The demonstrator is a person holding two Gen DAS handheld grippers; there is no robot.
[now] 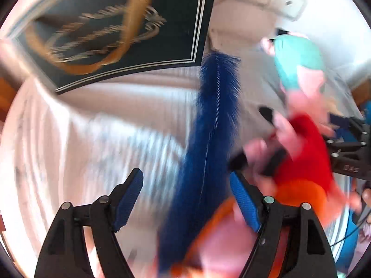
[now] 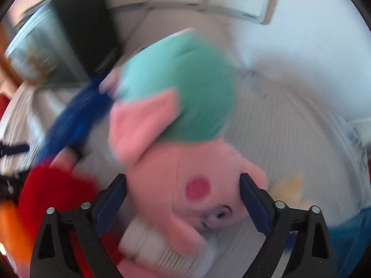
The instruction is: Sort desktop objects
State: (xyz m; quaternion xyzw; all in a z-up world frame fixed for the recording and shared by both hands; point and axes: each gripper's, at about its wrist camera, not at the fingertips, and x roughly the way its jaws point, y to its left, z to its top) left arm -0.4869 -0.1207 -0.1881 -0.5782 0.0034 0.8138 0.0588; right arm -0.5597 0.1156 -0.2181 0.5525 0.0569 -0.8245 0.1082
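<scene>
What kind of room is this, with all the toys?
Probably a bedroom or playroom at home, though the blur makes it uncertain. A pink plush pig in a teal cap and a blue feather lie on a ribbed white cloth, beside a dark framed picture.

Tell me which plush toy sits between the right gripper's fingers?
The pink pig plush with the teal cap, between the right gripper pads. The red-and-orange plush lies off to the left, outside them.
</scene>
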